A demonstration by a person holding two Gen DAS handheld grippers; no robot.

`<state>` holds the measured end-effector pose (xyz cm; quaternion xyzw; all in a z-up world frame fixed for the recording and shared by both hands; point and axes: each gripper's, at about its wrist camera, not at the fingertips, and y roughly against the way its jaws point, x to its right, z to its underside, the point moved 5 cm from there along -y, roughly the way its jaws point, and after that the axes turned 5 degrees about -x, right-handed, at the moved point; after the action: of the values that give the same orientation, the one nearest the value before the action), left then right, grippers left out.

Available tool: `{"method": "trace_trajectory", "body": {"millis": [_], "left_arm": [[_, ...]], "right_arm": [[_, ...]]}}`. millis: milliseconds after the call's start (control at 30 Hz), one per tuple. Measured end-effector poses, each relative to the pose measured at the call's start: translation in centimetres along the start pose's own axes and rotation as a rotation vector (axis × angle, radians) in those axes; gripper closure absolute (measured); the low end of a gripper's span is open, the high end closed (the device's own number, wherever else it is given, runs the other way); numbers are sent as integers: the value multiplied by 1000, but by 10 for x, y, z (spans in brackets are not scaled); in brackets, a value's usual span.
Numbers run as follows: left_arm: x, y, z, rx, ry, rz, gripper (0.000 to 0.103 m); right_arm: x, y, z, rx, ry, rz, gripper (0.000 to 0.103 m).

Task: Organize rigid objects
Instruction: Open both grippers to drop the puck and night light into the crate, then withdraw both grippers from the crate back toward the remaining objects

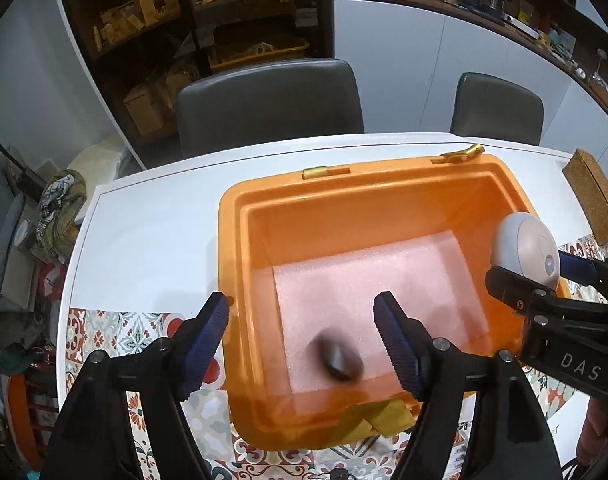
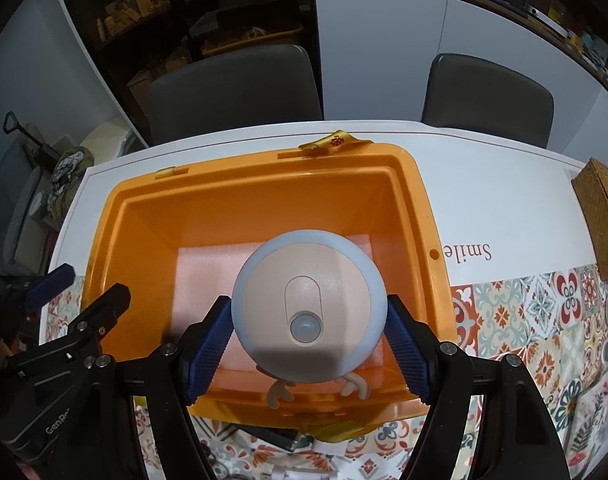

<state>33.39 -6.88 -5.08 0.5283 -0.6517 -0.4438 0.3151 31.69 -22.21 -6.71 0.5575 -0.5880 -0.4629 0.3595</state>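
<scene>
My right tongs (image 2: 308, 344) are gripping a round white-and-beige sensor lamp (image 2: 309, 306) above the open orange plastic bin (image 1: 240, 240). My left tongs (image 1: 304, 344) are hanging open over that bin, above a blurred small dark object (image 1: 338, 360) on its pink foam floor (image 1: 368, 280).

A small dark object (image 1: 340, 360) on the foam in the orange bin (image 1: 240, 264) was smeared with blur, its kind impossible to tell. The round light (image 2: 309, 308) hid that spot from the right wrist camera. Shelf items (image 1: 144, 12) behind were too dim to identify.

Left tool (image 1: 302, 340) fingers spread apart, apparently gripping nothing; right tool (image 2: 308, 344) fingers clamped on a round body.
</scene>
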Motion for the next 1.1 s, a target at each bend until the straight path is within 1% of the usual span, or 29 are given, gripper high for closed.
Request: {"method": "trace_trajectory", "body": {"millis": [33,67,100,233,467,500,533,600,667,800,867,1100], "left_arm": [[-1,-1,1,-6,5,-6,26],[-3,-2,2,-14,11,-15,22],[-5,-2,3,-18,17,-19,20],[-12,0,8,-27,45,-18,20],[-21,9,11,-22,75,-54,20],[-22,10,12,-20,77,-58,20],[-23,12,13,-18,80,-61,20],[-24,16,15,-12,85,-62,20],[-24,19,18,-8,88,-59,20],[-23,26,25,3,96,-50,16],[-22,32,30,16,95,-48,16],[-16,50,39,56,66,-73,14]], "right_arm": [[0,0,0,0,1,-1,28],[0,0,0,1,0,-2,28],[0,0,0,0,-1,-1,28],[-1,-1,0,-3,3,-6,28],[-4,-6,0,-3,14,3,28],[-4,-7,0,-5,14,8,27],[-3,-6,-1,2,13,14,23],[-3,-2,-1,27,16,26,20],[-2,4,0,41,19,37,20],[-1,18,9,65,16,32,20],[1,26,16,81,13,26,20],[7,49,41,112,-6,16,20]]}}
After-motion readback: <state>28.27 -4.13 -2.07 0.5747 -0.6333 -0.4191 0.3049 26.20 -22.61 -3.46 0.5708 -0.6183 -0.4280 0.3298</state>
